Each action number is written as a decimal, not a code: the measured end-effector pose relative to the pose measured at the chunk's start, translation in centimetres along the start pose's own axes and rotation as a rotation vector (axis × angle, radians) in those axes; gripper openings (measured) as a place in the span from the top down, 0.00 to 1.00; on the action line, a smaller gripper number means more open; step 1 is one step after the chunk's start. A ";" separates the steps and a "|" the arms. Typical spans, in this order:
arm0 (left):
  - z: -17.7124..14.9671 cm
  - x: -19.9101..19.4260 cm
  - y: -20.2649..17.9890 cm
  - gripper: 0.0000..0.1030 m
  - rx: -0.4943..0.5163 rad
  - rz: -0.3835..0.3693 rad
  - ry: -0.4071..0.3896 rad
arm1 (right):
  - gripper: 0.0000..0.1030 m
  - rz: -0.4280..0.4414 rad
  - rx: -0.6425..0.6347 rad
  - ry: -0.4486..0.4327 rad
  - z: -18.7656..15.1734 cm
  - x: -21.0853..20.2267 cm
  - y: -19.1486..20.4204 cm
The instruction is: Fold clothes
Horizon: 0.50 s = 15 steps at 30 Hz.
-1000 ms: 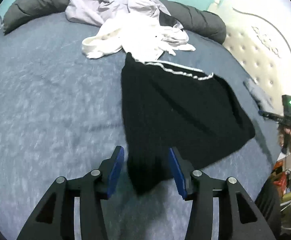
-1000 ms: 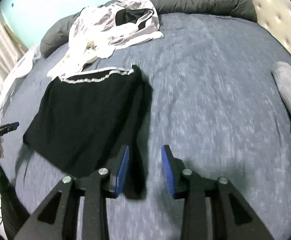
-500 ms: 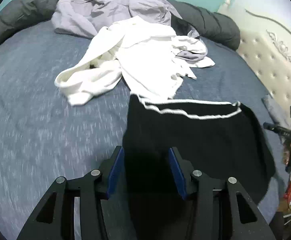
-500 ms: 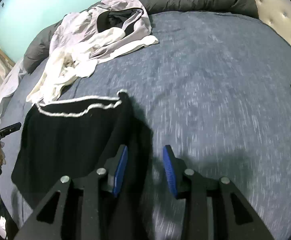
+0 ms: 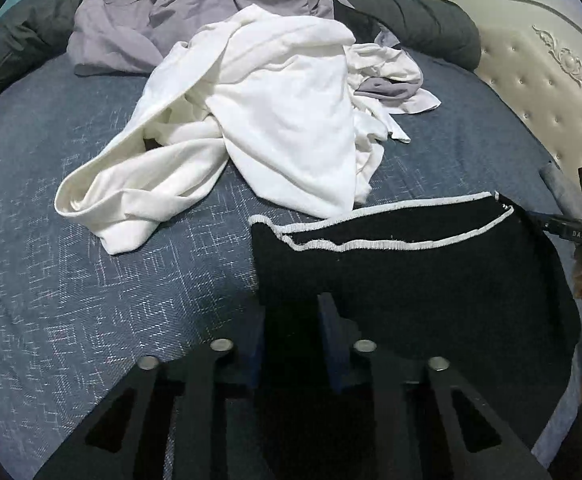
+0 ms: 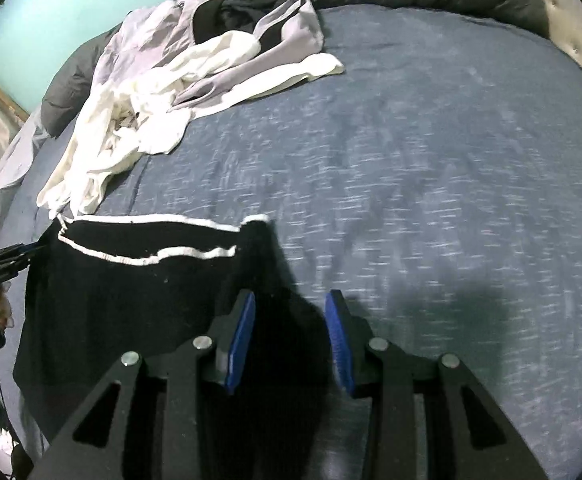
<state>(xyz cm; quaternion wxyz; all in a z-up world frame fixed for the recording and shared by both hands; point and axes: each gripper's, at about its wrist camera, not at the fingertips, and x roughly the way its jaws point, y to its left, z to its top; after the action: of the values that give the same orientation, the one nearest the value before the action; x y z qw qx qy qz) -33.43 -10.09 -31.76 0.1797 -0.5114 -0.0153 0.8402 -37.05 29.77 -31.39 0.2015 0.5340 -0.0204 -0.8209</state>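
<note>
Your left tool [image 5: 293, 338] has just been closing on the black skirt [image 5: 411, 280], apparently gripping; your right tool [image 6: 289, 338] stands released astride its edge, ready for folding.

The left hand-held gripper [image 5: 291, 332] has just been closing its jaws, black garment [image 5: 431, 280] between them; both it and the right hand-held gripper [image 6: 290, 330] have carried the garment's near edge forward, so its white-trimmed edge now lies much nearer their fingertips

Skirt [image 5: 431, 280] lies before clothes pile [image 5: 283, 120] on bed [image 5: 91, 280].
</note>
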 end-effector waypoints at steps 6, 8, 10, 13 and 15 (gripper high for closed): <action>-0.2 -0.4 0.2 0.88 -0.006 -0.013 -0.020 | 0.89 -0.022 0.019 -0.033 0.0 -0.2 -0.1; -0.2 -0.5 0.1 0.88 -0.003 -0.011 -0.022 | 0.89 -0.012 0.049 -0.081 0.3 -1.3 -0.4; -0.1 -0.5 0.0 0.88 0.002 -0.007 -0.021 | 0.88 0.000 0.070 -0.113 0.7 -2.0 -0.6; 0.0 -0.4 0.0 0.88 -0.003 -0.004 -0.019 | 0.57 0.035 0.070 -0.077 1.7 -1.6 0.0; 0.0 -0.4 0.0 0.88 -0.004 -0.003 -0.019 | 0.57 0.012 0.012 -0.063 2.2 -1.1 1.2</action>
<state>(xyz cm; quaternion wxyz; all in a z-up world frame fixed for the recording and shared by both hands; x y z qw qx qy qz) -33.29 -10.21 -31.44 0.1799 -0.5036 -0.0196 0.8447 -38.24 28.70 -29.24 0.2024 0.5089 -0.0352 -0.8360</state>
